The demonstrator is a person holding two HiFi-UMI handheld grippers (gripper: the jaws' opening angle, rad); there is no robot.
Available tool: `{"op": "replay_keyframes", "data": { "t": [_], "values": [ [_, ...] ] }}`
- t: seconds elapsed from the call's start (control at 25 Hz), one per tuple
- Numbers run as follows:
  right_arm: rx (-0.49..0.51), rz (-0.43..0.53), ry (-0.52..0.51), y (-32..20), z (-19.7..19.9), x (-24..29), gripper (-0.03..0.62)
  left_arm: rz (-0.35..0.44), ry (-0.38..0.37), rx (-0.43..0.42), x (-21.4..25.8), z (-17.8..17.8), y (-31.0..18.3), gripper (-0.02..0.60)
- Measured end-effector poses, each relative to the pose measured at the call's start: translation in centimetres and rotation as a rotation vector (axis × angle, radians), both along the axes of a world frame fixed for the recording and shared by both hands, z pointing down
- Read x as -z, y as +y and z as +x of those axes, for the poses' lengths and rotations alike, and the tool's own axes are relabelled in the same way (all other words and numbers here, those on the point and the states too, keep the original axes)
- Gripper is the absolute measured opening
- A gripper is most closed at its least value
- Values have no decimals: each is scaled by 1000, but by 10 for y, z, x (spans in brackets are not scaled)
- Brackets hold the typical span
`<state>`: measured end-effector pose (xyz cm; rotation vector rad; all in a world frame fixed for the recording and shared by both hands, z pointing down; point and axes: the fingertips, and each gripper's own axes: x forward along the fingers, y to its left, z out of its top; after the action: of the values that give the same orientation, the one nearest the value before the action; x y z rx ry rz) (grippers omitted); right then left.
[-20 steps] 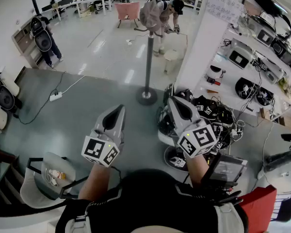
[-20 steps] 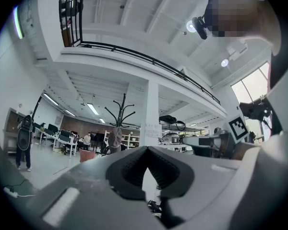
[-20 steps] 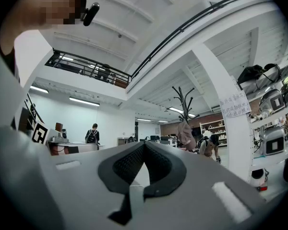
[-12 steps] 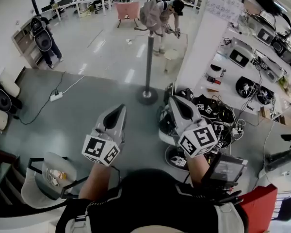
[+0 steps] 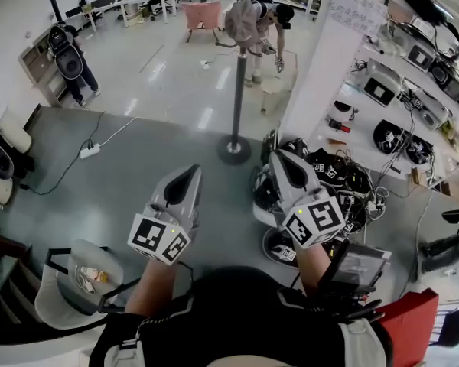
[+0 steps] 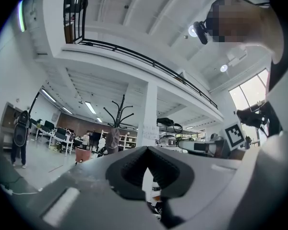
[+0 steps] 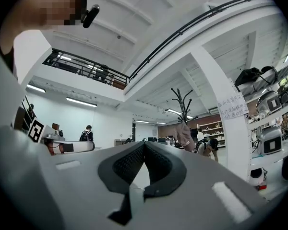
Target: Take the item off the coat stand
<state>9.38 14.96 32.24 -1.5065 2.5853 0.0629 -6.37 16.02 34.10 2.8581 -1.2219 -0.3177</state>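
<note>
The coat stand (image 5: 237, 90) is a dark pole on a round base (image 5: 232, 151), standing on the floor ahead of me. A grey-brown item (image 5: 243, 17) hangs from its top hooks. It also shows far off as the item (image 6: 112, 139) in the left gripper view and the item (image 7: 185, 134) in the right gripper view. My left gripper (image 5: 190, 170) and right gripper (image 5: 278, 157) are held side by side, well short of the stand, pointing toward it. Both are shut with nothing between the jaws, as the left gripper (image 6: 146, 148) and right gripper (image 7: 144, 144) show close up.
A person (image 5: 274, 23) bends over just behind the stand near a stool (image 5: 271, 90). Another person (image 5: 69, 60) stands far left. A power strip (image 5: 89, 151) with its cable lies on the floor. Piled gear and cables (image 5: 329, 174) and shelves (image 5: 413, 90) fill the right side.
The view has crept slightly toward the stand, and the bent person behind it has shifted a little right. Both grippers keep their pose and stay shut.
</note>
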Motion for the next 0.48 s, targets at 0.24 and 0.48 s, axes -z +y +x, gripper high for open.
{"op": "replay_keyframes", "data": {
  "t": [0.24,0.48],
  "values": [
    [26,0,12,-3,-27,-4,9,3,-13,-15,-4,-20,-6,8],
    [1,-5,19,-4,-51,-9,9,9,-11,-44,-8,-44,-9,8]
  ]
}}
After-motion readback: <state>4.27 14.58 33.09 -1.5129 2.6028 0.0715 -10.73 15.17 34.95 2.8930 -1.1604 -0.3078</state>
